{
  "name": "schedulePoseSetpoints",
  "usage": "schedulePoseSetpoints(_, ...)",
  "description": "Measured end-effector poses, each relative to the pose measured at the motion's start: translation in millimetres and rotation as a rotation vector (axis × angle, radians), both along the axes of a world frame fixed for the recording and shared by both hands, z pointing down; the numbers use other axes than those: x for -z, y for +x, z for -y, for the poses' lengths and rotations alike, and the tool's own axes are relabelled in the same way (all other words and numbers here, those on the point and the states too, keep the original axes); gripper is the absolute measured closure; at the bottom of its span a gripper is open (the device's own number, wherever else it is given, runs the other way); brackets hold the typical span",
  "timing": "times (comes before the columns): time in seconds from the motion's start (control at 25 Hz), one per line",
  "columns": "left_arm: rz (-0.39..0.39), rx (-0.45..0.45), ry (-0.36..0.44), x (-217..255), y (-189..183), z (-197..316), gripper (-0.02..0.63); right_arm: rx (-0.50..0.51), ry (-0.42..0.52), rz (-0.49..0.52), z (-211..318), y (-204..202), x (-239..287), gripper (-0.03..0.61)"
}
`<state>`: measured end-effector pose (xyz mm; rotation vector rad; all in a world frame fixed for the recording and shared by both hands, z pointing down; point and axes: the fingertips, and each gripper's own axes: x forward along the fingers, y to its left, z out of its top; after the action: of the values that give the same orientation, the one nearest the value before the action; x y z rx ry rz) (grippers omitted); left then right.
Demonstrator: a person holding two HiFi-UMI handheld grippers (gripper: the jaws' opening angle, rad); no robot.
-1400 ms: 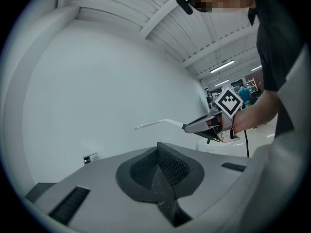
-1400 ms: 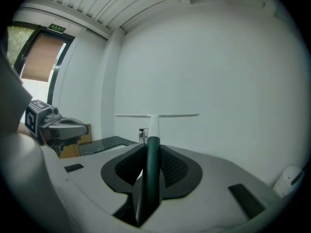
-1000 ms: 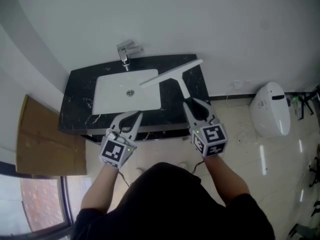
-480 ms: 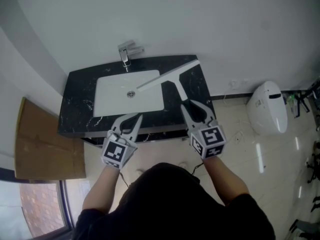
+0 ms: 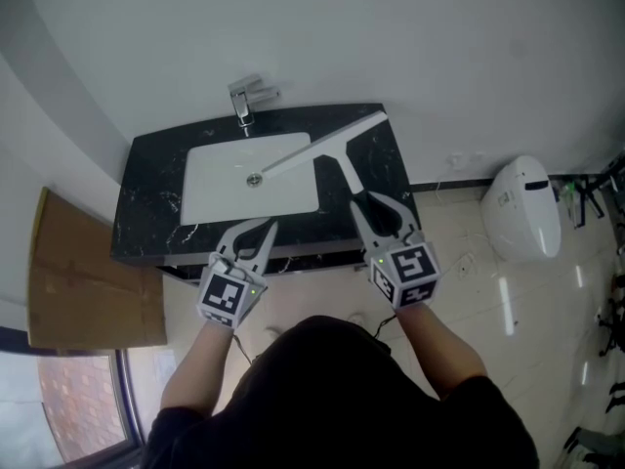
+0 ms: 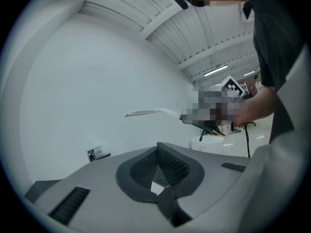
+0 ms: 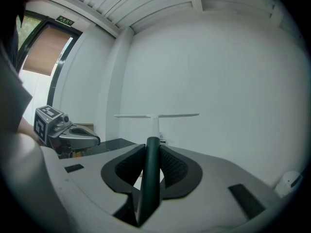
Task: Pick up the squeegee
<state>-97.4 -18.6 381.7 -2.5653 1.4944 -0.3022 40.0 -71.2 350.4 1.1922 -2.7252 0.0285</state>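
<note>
The right gripper is clamped on the dark green handle of the white T-shaped plastic squeegee. Over the last second it has carried the tool a little leftward, so the blade's low end now hangs over the white rectangular basin, near the drain. Held clear above the black marble-patterned counter, the squeegee looks picked up. Its handle points away from the person, along the jaws. The blade, its long axis, lies crosswise and level, running diagonally toward the counter's back right corner. The left gripper seems closed and empty.
</note>
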Motion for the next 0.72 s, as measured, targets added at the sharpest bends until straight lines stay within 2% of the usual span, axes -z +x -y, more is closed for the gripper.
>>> schedulePoseSetpoints(0.72, 0.001, -0.006, 0.002, 0.9, 3.2, 2.7, 0.614, 0.011, 0.007, -0.003, 0.2, -1.7, 4.1, 0.479)
